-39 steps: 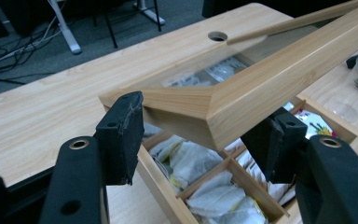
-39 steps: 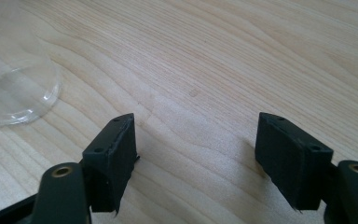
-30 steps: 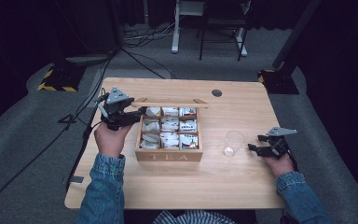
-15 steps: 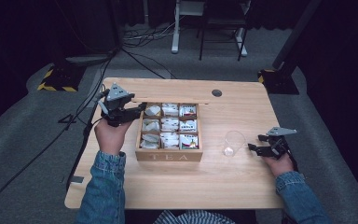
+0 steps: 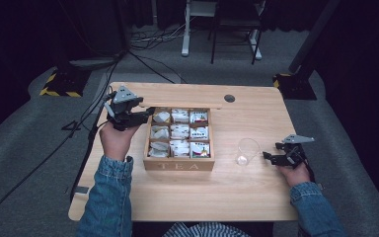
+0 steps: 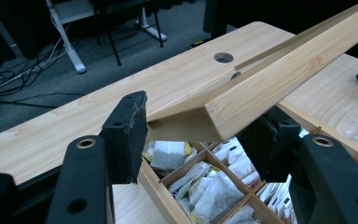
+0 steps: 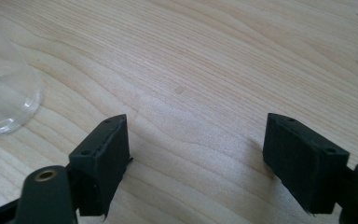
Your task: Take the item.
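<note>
Here, in the high view, a wooden tea box (image 5: 179,165) sits near the middle of the table (image 5: 237,197), its compartments full of tea bags (image 5: 180,131) and its lid (image 5: 182,104) raised at the far edge. The left hand-held gripper (image 5: 145,114) is at the box's far left corner, by the lid's end. A clear plastic cup (image 5: 247,151) stands to the right of the box, and the right hand-held gripper (image 5: 268,156) rests on the table just beside the cup, jaws pointing toward it. In the left gripper view, the left hand-held gripper (image 6: 200,135) has its jaws spread on either side of the lid's (image 6: 279,88) corner; whether the pads touch the wood cannot be told. Tea bags (image 6: 209,196) lie below. In the right gripper view, the right hand-held gripper (image 7: 196,161) is wide apart over bare table (image 7: 223,65), holding nothing, with the cup (image 7: 4,93) at the left edge.
</note>
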{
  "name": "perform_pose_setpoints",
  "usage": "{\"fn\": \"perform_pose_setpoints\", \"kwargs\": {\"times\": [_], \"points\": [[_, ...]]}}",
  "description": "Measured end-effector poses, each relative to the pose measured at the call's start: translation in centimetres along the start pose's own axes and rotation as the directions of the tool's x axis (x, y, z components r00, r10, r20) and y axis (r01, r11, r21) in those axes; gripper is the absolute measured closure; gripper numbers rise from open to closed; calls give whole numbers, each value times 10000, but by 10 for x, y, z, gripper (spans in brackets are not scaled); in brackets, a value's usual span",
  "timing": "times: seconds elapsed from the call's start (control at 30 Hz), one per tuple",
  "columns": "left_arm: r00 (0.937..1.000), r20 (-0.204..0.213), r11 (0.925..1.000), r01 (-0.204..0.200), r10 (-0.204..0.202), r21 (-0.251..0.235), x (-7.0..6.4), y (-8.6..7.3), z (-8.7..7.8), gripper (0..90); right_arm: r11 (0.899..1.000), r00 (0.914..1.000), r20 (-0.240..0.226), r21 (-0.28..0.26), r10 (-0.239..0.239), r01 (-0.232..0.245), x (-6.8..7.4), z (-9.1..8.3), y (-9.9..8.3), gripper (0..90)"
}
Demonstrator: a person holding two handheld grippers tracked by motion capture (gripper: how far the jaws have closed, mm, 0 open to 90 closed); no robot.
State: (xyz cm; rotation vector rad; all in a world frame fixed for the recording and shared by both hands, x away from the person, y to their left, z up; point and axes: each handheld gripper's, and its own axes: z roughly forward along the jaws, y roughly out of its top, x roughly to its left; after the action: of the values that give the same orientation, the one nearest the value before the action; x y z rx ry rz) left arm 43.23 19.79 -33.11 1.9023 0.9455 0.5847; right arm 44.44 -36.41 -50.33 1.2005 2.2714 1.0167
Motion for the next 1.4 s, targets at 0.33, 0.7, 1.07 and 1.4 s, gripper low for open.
{"fn": "perform_pose_setpoints", "kwargs": {"times": [0.33,0.7,1.07,1.4], "points": [[10000,9,10000,-25,25,14,0,0,0,439,9989,9989,76,86,467,-467,4,-7,2,317],[9999,-61,9999,-138,138,58,-2,-1,1,437,9960,9966,10,-348,825,-824,13,-35,27,358],[9997,-54,9996,-230,230,161,-2,-2,1,435,9947,9952,45,-319,980,-978,21,-59,48,402],[9997,-71,9993,-245,247,269,-4,-3,1,435,9967,9972,-412,-495,619,-639,52,-77,87,403]]}}
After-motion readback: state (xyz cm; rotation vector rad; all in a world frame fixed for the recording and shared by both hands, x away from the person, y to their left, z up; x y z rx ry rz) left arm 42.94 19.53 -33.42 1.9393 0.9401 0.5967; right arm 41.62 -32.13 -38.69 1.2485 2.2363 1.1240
